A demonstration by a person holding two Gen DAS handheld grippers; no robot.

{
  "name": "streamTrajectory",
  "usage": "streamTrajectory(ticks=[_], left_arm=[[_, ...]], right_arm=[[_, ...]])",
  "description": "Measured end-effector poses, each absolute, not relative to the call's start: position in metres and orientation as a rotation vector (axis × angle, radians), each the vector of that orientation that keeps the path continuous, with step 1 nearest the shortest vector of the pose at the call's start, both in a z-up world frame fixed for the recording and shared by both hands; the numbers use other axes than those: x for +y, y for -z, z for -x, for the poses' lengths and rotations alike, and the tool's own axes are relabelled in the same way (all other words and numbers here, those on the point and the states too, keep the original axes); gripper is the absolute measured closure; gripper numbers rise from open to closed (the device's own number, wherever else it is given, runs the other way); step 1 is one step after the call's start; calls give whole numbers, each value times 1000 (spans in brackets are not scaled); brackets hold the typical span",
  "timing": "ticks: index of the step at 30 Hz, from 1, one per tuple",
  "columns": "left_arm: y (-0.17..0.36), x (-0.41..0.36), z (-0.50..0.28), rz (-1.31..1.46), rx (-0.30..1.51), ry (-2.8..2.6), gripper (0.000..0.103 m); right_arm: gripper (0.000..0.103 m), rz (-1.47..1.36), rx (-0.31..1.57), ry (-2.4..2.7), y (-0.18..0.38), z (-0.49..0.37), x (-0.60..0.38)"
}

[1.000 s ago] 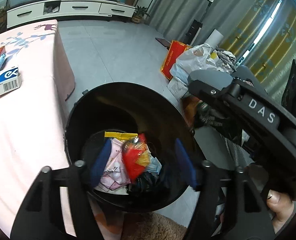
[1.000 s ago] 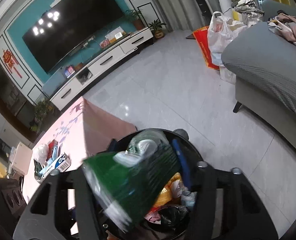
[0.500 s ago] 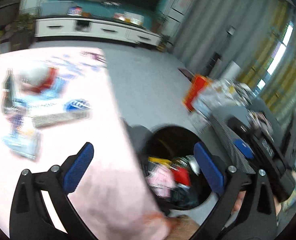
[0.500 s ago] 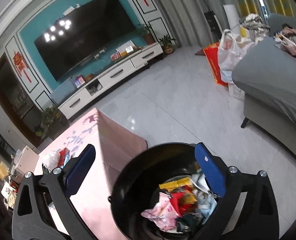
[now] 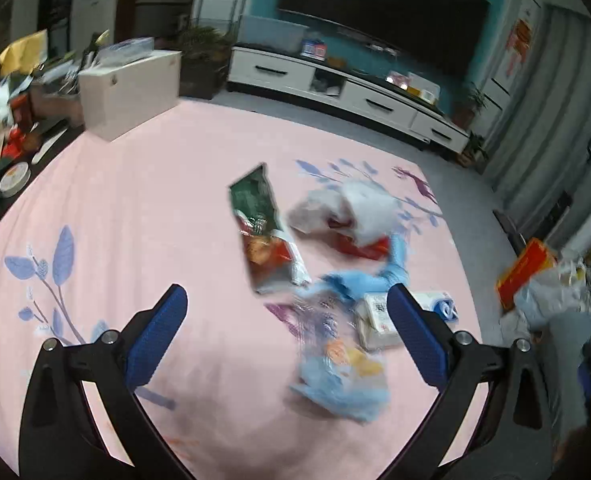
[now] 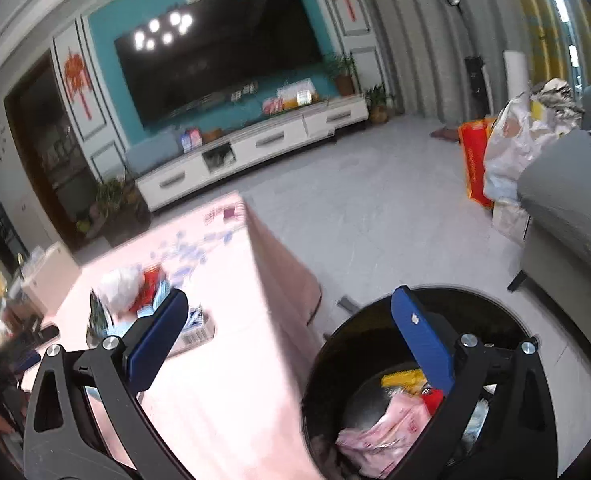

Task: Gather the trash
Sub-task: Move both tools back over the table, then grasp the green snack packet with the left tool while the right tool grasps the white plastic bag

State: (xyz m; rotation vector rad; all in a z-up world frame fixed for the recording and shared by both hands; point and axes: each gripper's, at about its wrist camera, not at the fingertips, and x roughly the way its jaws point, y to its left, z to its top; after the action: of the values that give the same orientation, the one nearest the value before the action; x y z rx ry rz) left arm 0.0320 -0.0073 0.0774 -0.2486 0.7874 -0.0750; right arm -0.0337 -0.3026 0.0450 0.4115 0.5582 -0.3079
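My left gripper [image 5: 283, 332] hangs over the pink table [image 5: 135, 216], jaws spread wide and empty. Litter lies ahead: a green snack packet [image 5: 263, 232] at twelve o'clock, blue wrappers [image 5: 343, 376] at two. My right gripper [image 6: 287, 336], equally wide and empty, has the black bin [image 6: 335, 360], partly filled, at four o'clock. I judge we are between drops; next comes closing on a wrapper.

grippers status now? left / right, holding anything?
Left gripper: open wide, holding nothing, above the wrappers on the pink table.
Right gripper: open wide, holding nothing, between table edge and black bin.
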Motion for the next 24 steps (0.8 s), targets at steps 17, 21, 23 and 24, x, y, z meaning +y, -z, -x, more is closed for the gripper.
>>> streamTrajectory(ticks=[17, 21, 23, 24], left_arm=[[-51, 28, -98, 344, 882, 65, 3], [-38, 39, -118, 411, 902, 54, 5], [-30, 42, -127, 471, 914, 52, 7], [-27, 42, -129, 483, 922, 60, 10]], right_arm=[[4, -348, 690, 242, -20, -17, -269], [4, -373, 681, 157, -40, -46, -250], [4, -355, 712, 88, -49, -74, -231], [4, -345, 723, 49, -53, -88, -221]])
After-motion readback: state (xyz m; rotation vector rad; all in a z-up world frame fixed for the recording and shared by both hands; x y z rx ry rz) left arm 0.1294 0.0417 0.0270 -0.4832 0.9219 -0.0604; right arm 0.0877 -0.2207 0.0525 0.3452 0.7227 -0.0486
